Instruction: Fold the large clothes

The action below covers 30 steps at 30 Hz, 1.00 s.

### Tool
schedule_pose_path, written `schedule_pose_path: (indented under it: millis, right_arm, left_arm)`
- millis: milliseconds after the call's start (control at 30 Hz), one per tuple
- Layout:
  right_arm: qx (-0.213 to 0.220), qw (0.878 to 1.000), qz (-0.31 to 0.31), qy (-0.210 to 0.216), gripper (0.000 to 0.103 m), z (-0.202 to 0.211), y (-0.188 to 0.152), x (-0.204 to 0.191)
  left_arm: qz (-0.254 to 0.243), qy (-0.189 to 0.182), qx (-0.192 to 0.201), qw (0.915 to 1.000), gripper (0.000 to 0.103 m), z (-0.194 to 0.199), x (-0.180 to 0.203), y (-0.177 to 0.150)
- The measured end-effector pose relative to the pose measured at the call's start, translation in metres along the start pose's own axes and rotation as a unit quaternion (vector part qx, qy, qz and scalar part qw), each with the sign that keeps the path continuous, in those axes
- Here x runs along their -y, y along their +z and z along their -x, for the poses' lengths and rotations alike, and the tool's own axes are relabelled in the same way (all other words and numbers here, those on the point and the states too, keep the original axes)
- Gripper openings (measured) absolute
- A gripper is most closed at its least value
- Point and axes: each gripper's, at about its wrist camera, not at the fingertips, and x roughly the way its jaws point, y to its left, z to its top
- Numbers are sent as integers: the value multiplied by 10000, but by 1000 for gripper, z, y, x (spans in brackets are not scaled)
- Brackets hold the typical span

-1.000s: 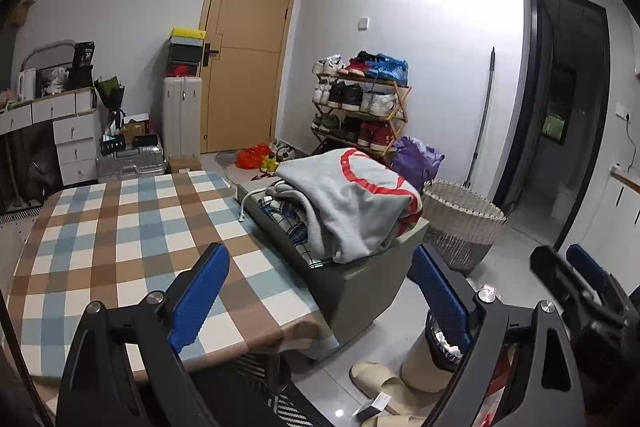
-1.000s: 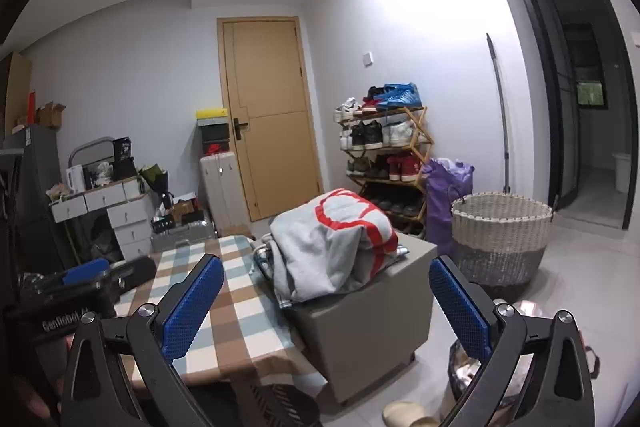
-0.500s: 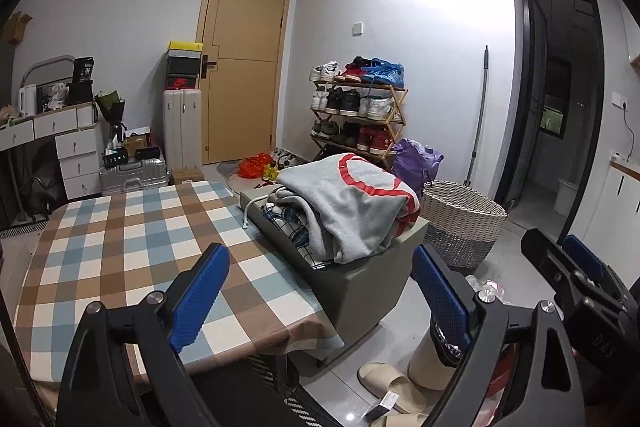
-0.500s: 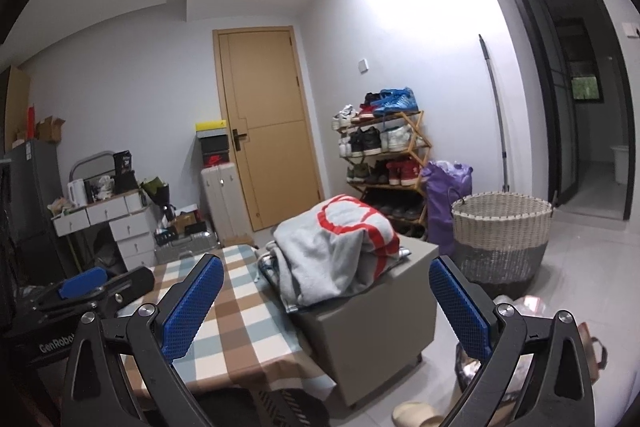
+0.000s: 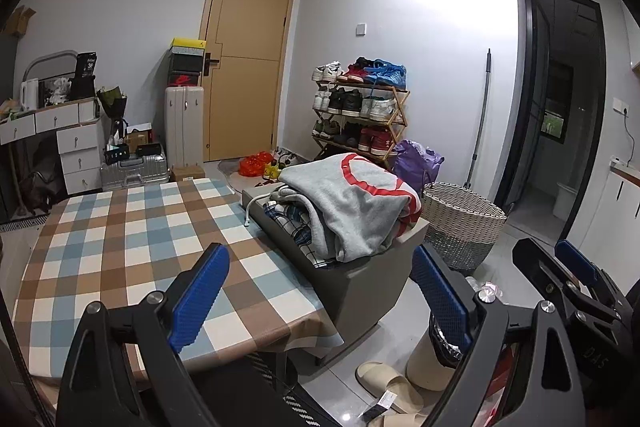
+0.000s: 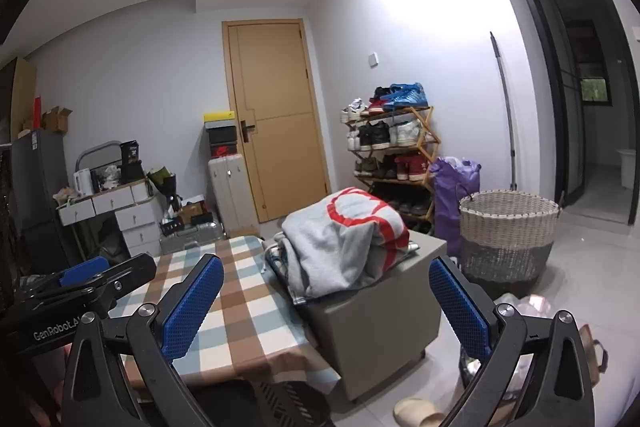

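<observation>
Left tool [image 5: 320, 291] gaping wide, empty, right tool [image 6: 326, 301] likewise, grey sweatshirt [image 5: 352, 207] heaped on grey box [image 5: 360, 287] beside checked tabletop [image 5: 120, 235]

Both grippers, L [image 5: 320, 297] & R [image 6: 326, 307], fingers wide apart, empty.

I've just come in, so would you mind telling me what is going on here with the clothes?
A person holds a left gripper and a right gripper, both open and empty, pointed across the checked tablecloth. The clothes are untouched: a grey sweatshirt with red trim lies heaped over a plaid garment on a grey box beside the table. Nothing has been laid out for folding yet.
</observation>
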Motion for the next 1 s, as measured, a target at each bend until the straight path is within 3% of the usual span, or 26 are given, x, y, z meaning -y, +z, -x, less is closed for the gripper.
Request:
schedule_pose_path:
  millis: [1000]
  right_arm:
    - [4, 10000, -31, 20, 103, -1, -4, -1]
  left_arm:
    - [-69, -77, 8, 9999, 90, 3, 1, 0]
